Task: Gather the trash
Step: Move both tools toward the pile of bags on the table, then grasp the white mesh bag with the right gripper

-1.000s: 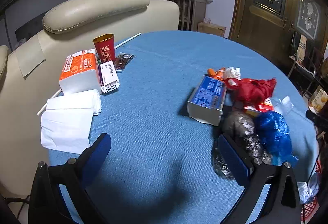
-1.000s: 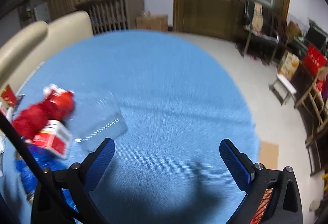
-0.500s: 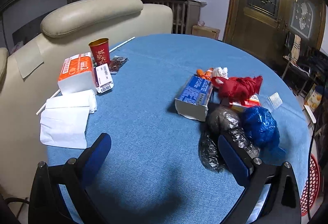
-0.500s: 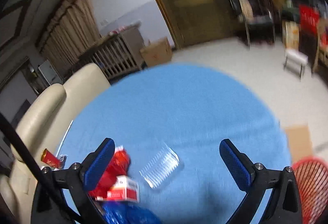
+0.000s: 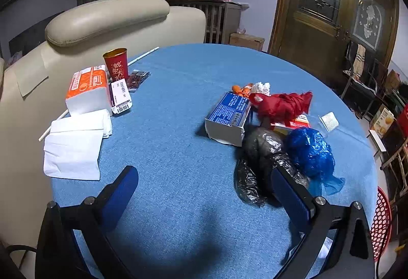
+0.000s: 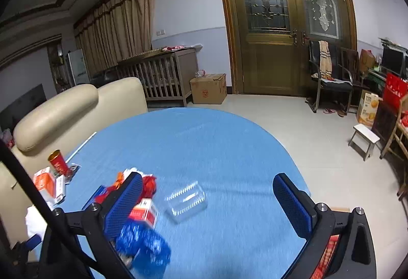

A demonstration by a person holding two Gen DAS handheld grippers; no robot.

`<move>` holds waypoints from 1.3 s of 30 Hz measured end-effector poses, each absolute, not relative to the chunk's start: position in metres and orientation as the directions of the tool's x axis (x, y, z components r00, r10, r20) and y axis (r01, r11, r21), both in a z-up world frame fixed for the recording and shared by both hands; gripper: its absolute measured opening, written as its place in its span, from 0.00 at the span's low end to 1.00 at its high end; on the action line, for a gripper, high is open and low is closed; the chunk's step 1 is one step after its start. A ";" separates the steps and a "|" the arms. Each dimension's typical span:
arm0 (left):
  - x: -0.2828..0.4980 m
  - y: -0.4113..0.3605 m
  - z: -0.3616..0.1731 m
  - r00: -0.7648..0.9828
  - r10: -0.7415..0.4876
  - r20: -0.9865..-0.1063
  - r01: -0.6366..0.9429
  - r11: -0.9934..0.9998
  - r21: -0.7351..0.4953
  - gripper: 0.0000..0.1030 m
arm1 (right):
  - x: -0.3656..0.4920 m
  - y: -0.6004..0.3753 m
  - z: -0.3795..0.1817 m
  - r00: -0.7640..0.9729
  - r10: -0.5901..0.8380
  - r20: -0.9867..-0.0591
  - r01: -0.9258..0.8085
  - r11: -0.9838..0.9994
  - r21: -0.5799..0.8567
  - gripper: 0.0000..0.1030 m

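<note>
A heap of trash lies on the round blue table: a blue-and-white box, a red plastic bag, a black bag, a blue bag, a red-and-white carton, orange and white scraps and a clear plastic tray. My left gripper is open and empty, above the near table, its right finger close to the black bag. My right gripper is open and empty, raised above the clear tray, with the blue bag at lower left.
A red paper cup, an orange tissue pack, a small labelled box and white napkins lie at the table's left. A cream sofa backs the table. A red basket stands on the floor at right.
My right gripper has risen and tipped up, so the room and door now fill its view. My left gripper has drawn back a little; more of the table shows.
</note>
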State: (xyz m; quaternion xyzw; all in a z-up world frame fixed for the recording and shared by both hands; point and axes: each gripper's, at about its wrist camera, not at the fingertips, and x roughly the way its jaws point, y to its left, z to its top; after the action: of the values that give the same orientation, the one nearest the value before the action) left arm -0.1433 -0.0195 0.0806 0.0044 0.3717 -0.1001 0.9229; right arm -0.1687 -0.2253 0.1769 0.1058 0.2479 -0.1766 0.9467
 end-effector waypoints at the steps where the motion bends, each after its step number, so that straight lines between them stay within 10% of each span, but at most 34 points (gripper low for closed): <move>1: -0.145 -0.020 0.082 0.707 -0.180 -0.684 0.191 0.980 -0.061 1.00 | -0.179 -0.226 0.174 0.816 -0.276 -0.508 0.385 0.915 0.122 1.00; 39: -0.163 -0.010 0.085 0.719 -0.176 -0.673 0.187 0.981 -0.057 1.00 | -0.242 -0.121 0.060 0.683 -0.043 -0.729 0.177 0.978 0.108 1.00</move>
State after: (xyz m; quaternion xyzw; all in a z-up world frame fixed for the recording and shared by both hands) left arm -0.1626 -0.0101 0.0852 0.0076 0.3620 -0.0978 0.9270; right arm -0.2423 -0.1211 0.0598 0.0852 0.3934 -0.0605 0.9134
